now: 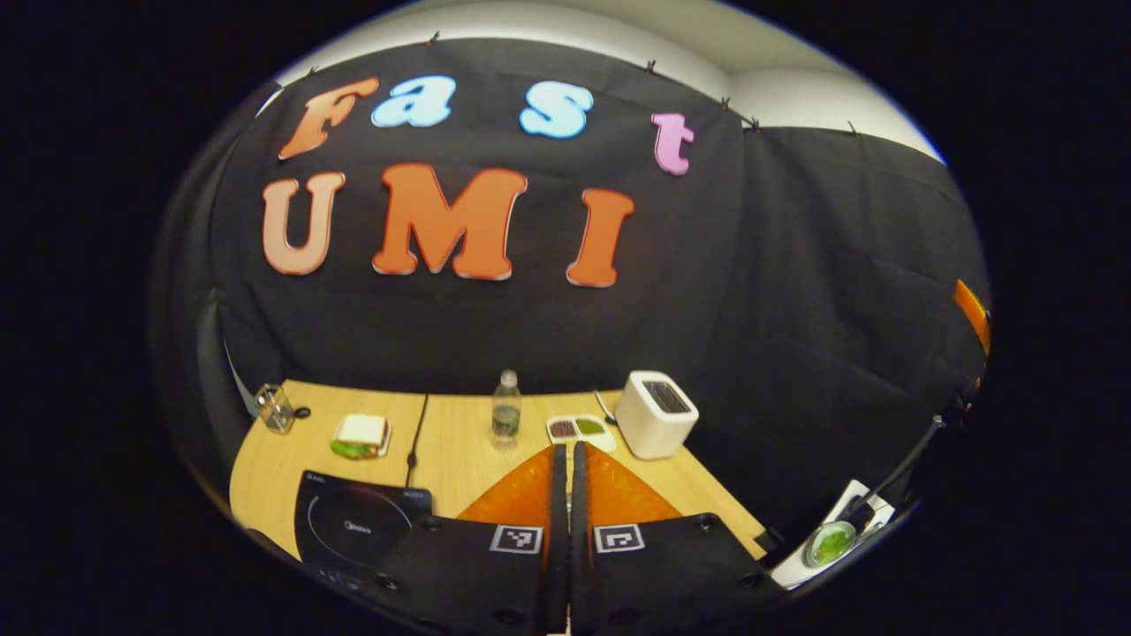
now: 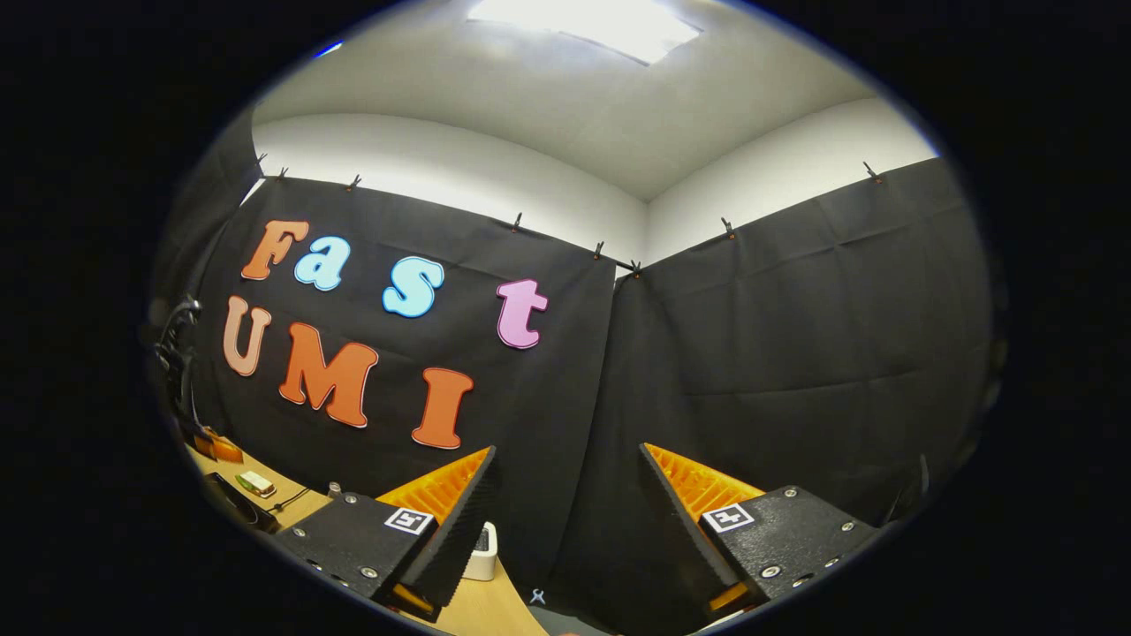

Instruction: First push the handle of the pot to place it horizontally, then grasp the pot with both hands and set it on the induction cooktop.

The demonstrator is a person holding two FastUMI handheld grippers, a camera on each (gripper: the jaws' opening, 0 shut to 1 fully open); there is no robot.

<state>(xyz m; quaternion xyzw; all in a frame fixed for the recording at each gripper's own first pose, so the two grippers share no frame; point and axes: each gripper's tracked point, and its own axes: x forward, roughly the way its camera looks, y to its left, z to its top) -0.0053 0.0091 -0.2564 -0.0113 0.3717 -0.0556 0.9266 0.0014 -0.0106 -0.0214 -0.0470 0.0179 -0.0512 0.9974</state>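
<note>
The pot itself cannot be placed from these frames, so how it handles is a judgement from the task alone. A cooking pot is likely stiff and fairly heavy, with smooth, slippery walls. The handle should swing round under a sideways push from one tool's fingertip. For the lift, the sound holds are probably the handle on one side and the rim or opposite wall on the other, so the weight does not tip.

Its goal, the induction cooktop (image 1: 358,526), lies flat on the bench (image 1: 459,455) just beyond and to the left of the left tool (image 1: 565,495), close under it, its surface bare. That tool has its fingers drawn together with only a thin slit between them and nothing held; it hangs above the bench's near edge.

Farther ahead of the left tool, a water bottle (image 1: 506,415) stands almost straight in front. A small tray of food (image 1: 580,430) lies just right of that line, and a white toaster (image 1: 656,413) stands beyond it to the right. A sandwich (image 1: 360,435) and a clear glass (image 1: 275,408) sit well off to the left, behind the cooktop.

The right tool (image 2: 565,521) is raised and tilted upward, with its fingers spread wide on nothing. The toaster (image 2: 482,549) peeps just past its left finger.
</note>
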